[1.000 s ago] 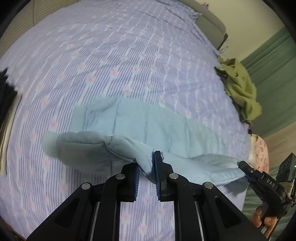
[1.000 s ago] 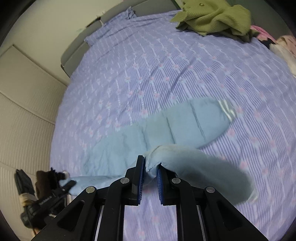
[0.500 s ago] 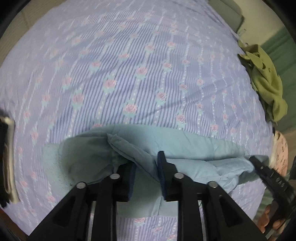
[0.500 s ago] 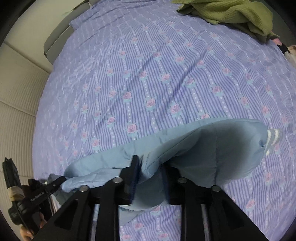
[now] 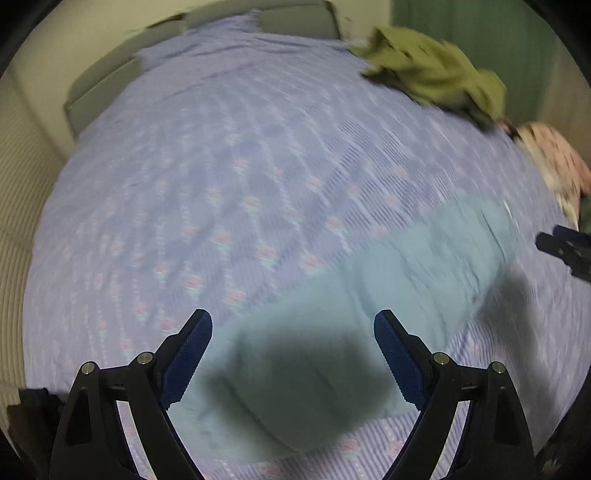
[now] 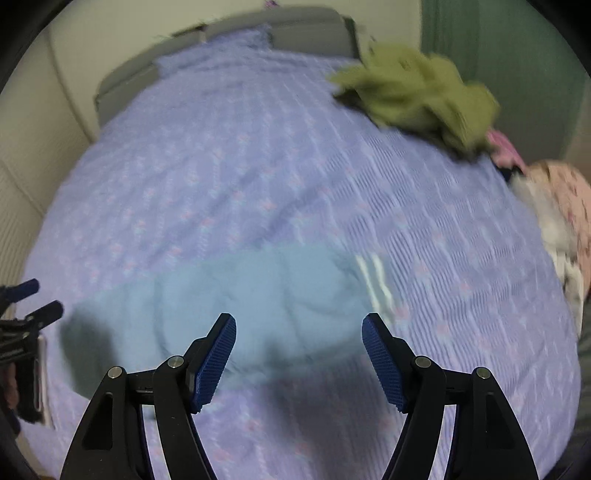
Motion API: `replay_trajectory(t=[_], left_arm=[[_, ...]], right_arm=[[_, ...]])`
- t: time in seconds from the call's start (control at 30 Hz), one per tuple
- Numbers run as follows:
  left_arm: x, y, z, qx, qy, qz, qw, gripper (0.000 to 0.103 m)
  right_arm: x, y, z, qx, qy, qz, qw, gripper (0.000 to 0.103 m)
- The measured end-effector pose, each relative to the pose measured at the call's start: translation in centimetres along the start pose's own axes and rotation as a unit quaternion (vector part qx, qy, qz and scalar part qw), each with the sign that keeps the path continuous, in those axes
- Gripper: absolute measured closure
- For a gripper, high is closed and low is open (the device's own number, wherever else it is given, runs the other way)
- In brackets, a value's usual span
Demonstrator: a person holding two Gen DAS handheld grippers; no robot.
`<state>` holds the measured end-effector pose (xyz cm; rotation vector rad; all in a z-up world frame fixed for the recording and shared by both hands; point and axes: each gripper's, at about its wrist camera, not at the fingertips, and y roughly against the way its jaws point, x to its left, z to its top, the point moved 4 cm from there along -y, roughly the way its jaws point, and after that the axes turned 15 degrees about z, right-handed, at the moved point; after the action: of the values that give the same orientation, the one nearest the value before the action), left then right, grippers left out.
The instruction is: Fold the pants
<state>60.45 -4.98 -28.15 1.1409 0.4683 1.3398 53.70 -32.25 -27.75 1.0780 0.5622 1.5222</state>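
The light blue pants (image 5: 369, 302) lie flat in a long folded strip on the purple flowered bedsheet (image 5: 221, 166). They also show in the right wrist view (image 6: 258, 295), with white stripes (image 6: 373, 284) at their right end. My left gripper (image 5: 293, 325) is open and empty above the strip's left end. My right gripper (image 6: 298, 328) is open and empty above the strip's right part. Each gripper shows at the edge of the other view, the right one (image 5: 565, 247) and the left one (image 6: 26, 306). Both views are blurred.
A crumpled olive green garment (image 5: 436, 77) lies at the far right of the bed; it also shows in the right wrist view (image 6: 417, 96). Pink and white clothes (image 6: 557, 206) lie at the right edge. A grey headboard (image 5: 295, 22) stands at the far end.
Both grippers have opened and let go of the pants. The pants now lie flat on the bed, and both grippers have lifted back from them.
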Motion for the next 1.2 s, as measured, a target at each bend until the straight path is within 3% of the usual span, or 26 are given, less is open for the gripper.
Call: replay_trajectory(t=[0.17,0.3,0.53,0.57,0.6,0.67,0.77,0.8,0.87,1.0,1.13,1.2], left_arm=[[-5.5,-1.3,-2.3,0.021,-0.045,-0.003,0.9988,0.013],[-7.5,-3.7,-4.2,0.066,-0.049,0.0,0.9966,0.014],[-8.8,-4.4,-5.4,0.093,-0.024,-0.016,0.9952,0.013],[-8.5,-4.6,-5.5,0.099,-0.024,-0.014,0.9947,0.013],[-8.5,-4.8,-5.5,0.102,-0.021,-0.013,0.9945,0.013],[-7.8,-4.9,-5.8,0.111,-0.005,-0.016,0.9937,0.013],[-6.6,-5.1,-6.0,0.119,0.015,-0.024,0.9925,0.013],[-6.4,-5.2,-6.0,0.121,0.018,-0.026,0.9921,0.013],[-6.3,-4.9,-6.4,0.122,0.024,-0.024,0.992,0.013],[-4.4,-3.4,-7.1,0.102,0.044,-0.004,0.9938,0.013],[0.0,-0.8,-8.7,0.067,0.091,0.019,0.9934,0.013],[3.4,0.3,-9.8,0.047,0.118,0.029,0.9914,0.013]], right_arm=[[-5.4,-1.5,-2.0,0.011,-0.093,0.035,0.995,0.031],[-8.3,-3.1,-1.7,0.006,-0.143,0.064,0.988,0.031],[-8.4,-7.2,-0.4,0.032,-0.18,0.114,0.976,0.033],[-8.4,-8.0,-0.3,0.039,-0.187,0.12,0.974,0.049],[-8.2,-8.5,-0.2,0.044,-0.191,0.118,0.973,0.073],[-7.9,-8.9,-0.2,0.063,-0.187,0.113,0.974,0.084],[-7.0,-6.5,-0.2,0.081,-0.159,0.047,0.983,0.085],[-7.0,-5.9,-0.5,0.097,-0.159,0.01,0.982,0.085],[-6.8,-6.0,-0.5,0.108,-0.158,-0.004,0.982,0.081],[-4.2,-5.0,1.1,0.06,-0.065,-0.056,0.994,0.043],[-0.2,-1.9,2.2,0.006,0.019,-0.127,0.992,0.039],[2.5,-0.8,2.5,-0.015,0.047,-0.086,0.995,0.028]])
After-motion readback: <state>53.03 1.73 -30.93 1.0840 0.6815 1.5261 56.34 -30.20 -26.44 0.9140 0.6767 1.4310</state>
